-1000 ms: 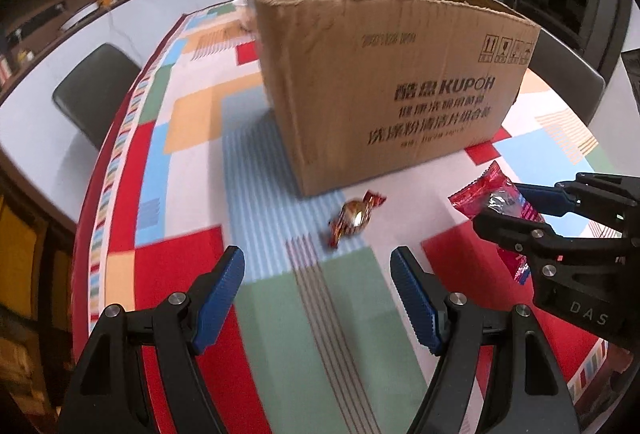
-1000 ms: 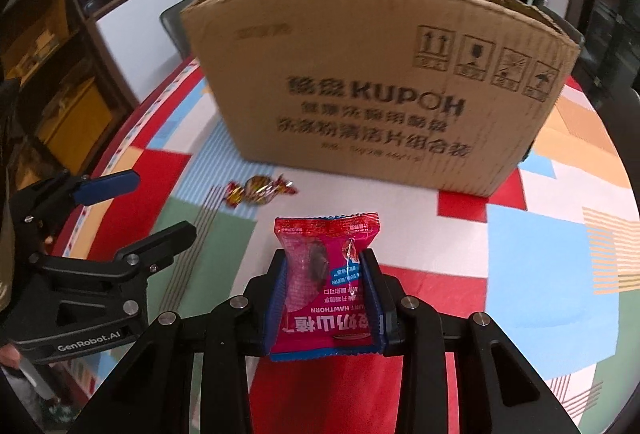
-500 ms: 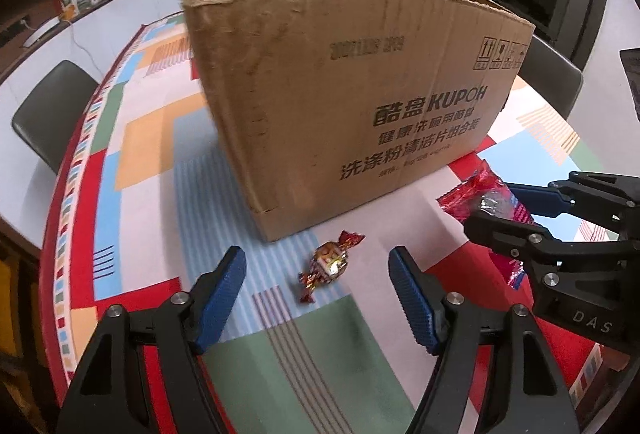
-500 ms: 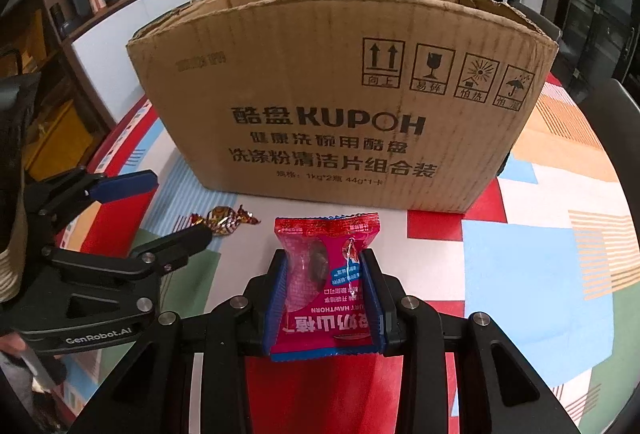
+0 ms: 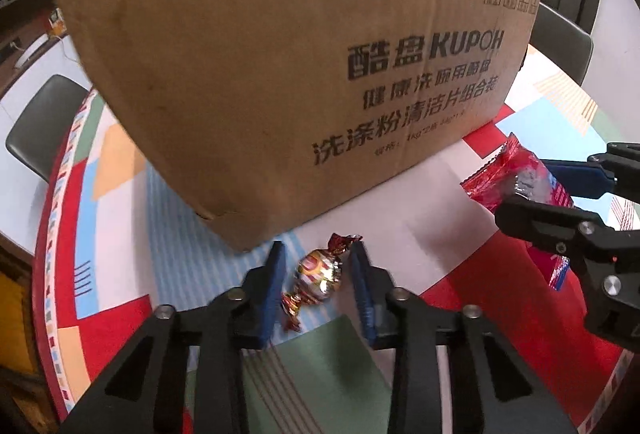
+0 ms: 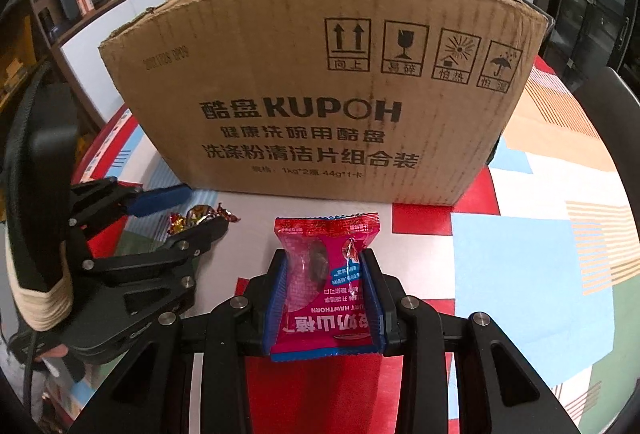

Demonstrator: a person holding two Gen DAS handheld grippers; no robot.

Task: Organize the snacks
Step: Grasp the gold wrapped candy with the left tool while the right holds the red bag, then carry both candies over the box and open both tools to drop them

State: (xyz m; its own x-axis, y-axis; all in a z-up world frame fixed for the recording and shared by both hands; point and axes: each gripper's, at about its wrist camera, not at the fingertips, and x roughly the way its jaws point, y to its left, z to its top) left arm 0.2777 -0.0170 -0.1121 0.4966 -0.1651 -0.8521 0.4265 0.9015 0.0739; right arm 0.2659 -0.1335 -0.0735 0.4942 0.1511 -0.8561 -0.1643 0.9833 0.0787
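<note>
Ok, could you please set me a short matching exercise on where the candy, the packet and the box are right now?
Things:
1. candy
2. packet
3. box

Places:
A. clamped in the right jaws
B. upright, behind both snacks
C. between the left jaws

Pairs: 1-C, 2-A, 3-B
</note>
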